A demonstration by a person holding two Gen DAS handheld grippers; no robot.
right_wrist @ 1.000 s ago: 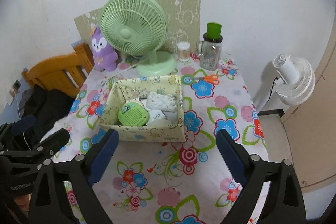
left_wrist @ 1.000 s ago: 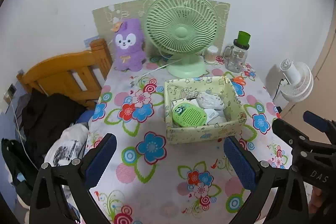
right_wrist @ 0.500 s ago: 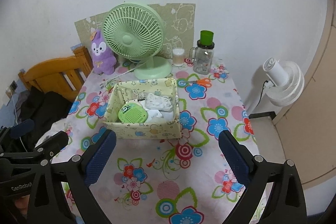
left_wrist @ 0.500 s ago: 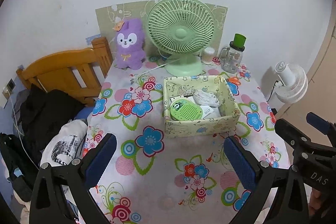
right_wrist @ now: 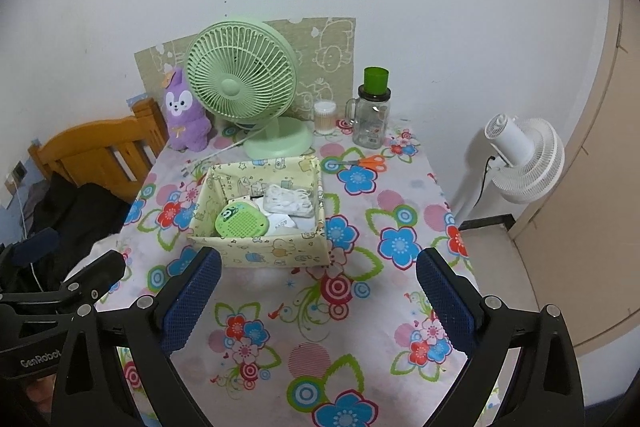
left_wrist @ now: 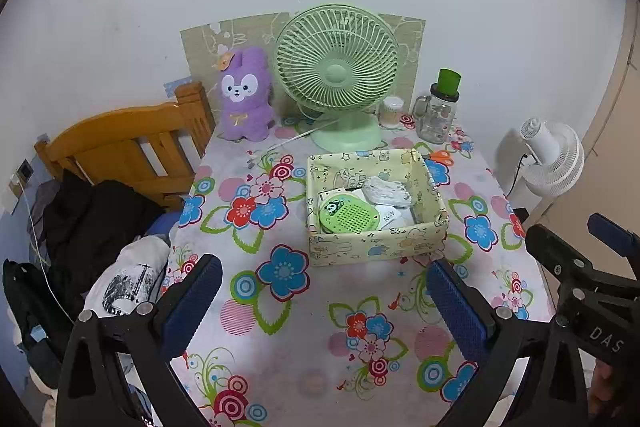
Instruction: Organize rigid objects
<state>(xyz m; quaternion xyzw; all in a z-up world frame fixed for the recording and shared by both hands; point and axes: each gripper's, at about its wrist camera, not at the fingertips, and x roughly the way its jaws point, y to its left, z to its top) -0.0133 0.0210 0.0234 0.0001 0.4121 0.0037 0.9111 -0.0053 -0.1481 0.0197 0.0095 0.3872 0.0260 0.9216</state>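
A pale yellow patterned box point(left_wrist: 376, 247) point(right_wrist: 260, 253) sits mid-table. Inside it lie a round green device point(left_wrist: 348, 215) point(right_wrist: 241, 221), a white coiled cable point(left_wrist: 386, 189) point(right_wrist: 289, 199) and white packets. Orange scissors point(right_wrist: 366, 161) point(left_wrist: 440, 157) lie flat behind the box on the right. My left gripper point(left_wrist: 324, 303) hangs open over the near table, empty. The right gripper point(right_wrist: 318, 299) is open too, nothing between its blue pads, just in front of the box. Each gripper shows at the edge of the other's view.
At the table's back stand a green desk fan point(left_wrist: 338, 75), a purple plush rabbit point(left_wrist: 244, 95), a glass jar with green lid point(left_wrist: 438, 111) and a small cotton-swab tub point(right_wrist: 325, 117). A wooden bed frame point(left_wrist: 132, 143) with dark clothes is left; a white fan point(right_wrist: 520, 159) right.
Both grippers have drawn back and up from the table, so the box and fan look smaller and farther. Both stay open and empty. Nothing on the table has moved.
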